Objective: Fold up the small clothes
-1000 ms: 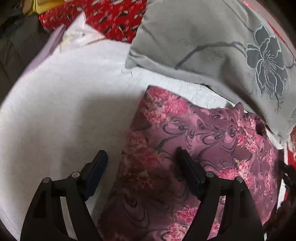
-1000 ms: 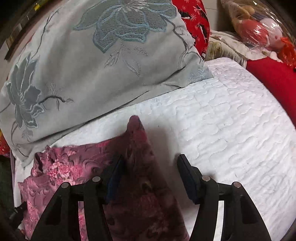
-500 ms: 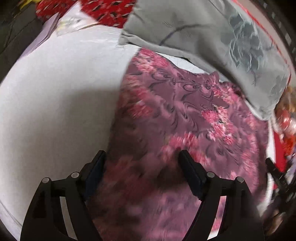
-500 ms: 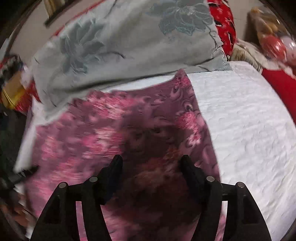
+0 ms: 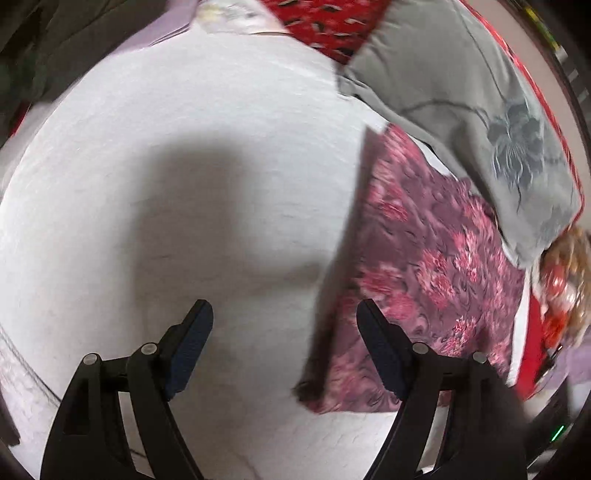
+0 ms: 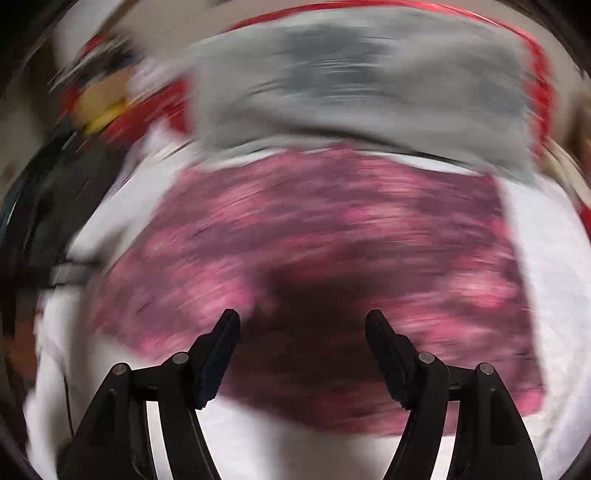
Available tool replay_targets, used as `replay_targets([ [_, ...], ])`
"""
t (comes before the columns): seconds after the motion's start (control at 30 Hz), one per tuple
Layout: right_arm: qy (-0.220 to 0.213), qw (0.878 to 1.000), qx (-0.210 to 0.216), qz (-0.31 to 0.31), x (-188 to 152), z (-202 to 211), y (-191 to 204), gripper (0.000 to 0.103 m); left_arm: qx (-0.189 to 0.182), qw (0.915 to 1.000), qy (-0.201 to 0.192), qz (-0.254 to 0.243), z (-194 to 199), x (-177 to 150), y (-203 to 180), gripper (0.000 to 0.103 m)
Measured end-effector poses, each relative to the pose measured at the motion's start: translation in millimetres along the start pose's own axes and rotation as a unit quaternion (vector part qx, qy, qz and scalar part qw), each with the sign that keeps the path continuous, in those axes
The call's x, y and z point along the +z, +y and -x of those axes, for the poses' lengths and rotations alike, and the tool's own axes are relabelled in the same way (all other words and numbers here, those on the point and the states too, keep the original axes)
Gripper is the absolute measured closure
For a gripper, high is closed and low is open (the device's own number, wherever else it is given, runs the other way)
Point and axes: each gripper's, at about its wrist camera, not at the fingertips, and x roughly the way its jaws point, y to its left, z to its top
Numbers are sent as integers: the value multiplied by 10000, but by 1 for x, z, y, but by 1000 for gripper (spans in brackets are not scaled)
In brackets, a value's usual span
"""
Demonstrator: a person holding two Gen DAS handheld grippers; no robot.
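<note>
A small purple garment with pink flowers (image 5: 436, 266) lies flat on the white quilted bed (image 5: 184, 192), at the right in the left wrist view. My left gripper (image 5: 284, 325) is open and empty above bare quilt, left of the garment's edge. In the right wrist view, which is heavily blurred, the garment (image 6: 332, 236) spreads across the middle. My right gripper (image 6: 303, 332) is open and empty above the garment's near part.
A grey pillow with an embroidered flower (image 5: 480, 96) lies behind the garment and overlaps its far edge; it also shows in the right wrist view (image 6: 362, 88). Red patterned bedding (image 5: 325, 22) lies beyond it. Toys (image 5: 565, 280) sit at the far right.
Both grippers have pulled back from the garment, which now lies spread flat. My left gripper has swung left over bare quilt. The right wrist view is blurred by fast motion.
</note>
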Motion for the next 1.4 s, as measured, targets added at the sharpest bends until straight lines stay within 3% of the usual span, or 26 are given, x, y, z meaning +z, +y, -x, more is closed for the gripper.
replay_targets([
  [0.1,177,9943,320,1002,-14,-14,61,31,115,9999,30,18,4,2,12,22],
  [0.2,194,9797,363,1960,-32,-29,123,31,204,9998,46,-16,9,5,25,22],
  [0.37,-104,9535,-229,3003,-45,-56,179,27,76,9998,169,76,8,9,36,22],
  [0.43,-401,9455,-423,3204,-45,-61,188,19,39,9996,275,14,4,15,34,22],
  [0.5,-659,9427,-620,3211,-37,-65,189,18,-4,9994,347,-93,1,22,26,22],
  [0.57,-724,9485,-688,3007,-25,-72,182,21,-159,9987,433,-218,-3,31,17,22],
  [0.6,-737,9519,-705,2888,-19,-75,177,36,-184,9988,319,-328,-5,36,13,22],
  [0.63,-718,9545,-719,2805,-14,-78,173,64,-319,9982,376,-354,-7,42,8,22],
  [0.7,-568,9635,-640,2538,-3,-80,160,88,-666,9956,558,-342,-15,54,-2,22],
  [0.8,-797,9727,-367,2150,10,-63,139,89,-1234,9879,902,-249,-31,70,-22,22],
  [0.93,-1083,9758,-160,1894,12,-35,125,90,-1661,9780,1257,-121,-57,86,-54,22],
  [1.0,-1099,9781,-34,1765,10,-27,120,90,-1688,9751,1434,-62,-70,90,-66,22],
  [1.1,-1107,9787,75,1727,8,-23,118,90,-1441,9770,1571,-88,-85,88,-87,23],
  [1.13,-1113,9788,106,1717,7,-22,118,91,-1352,9785,1550,-154,-87,86,-95,25],
  [1.17,-1115,9790,151,1699,5,-21,117,91,-1320,9792,1530,-193,-86,85,-100,38],
  [1.2,-1132,9794,201,1662,4,-20,116,91,-1279,9800,1506,-256,-84,82,-106,58],
  [1.27,-1175,9803,298,1559,3,-15,112,91,-1047,9845,1329,-461,-76,78,-120,81],
  [1.4,-1269,9833,451,1225,6,-5,93,91,-1037,9869,1091,-585,-54,76,-139,87],
])
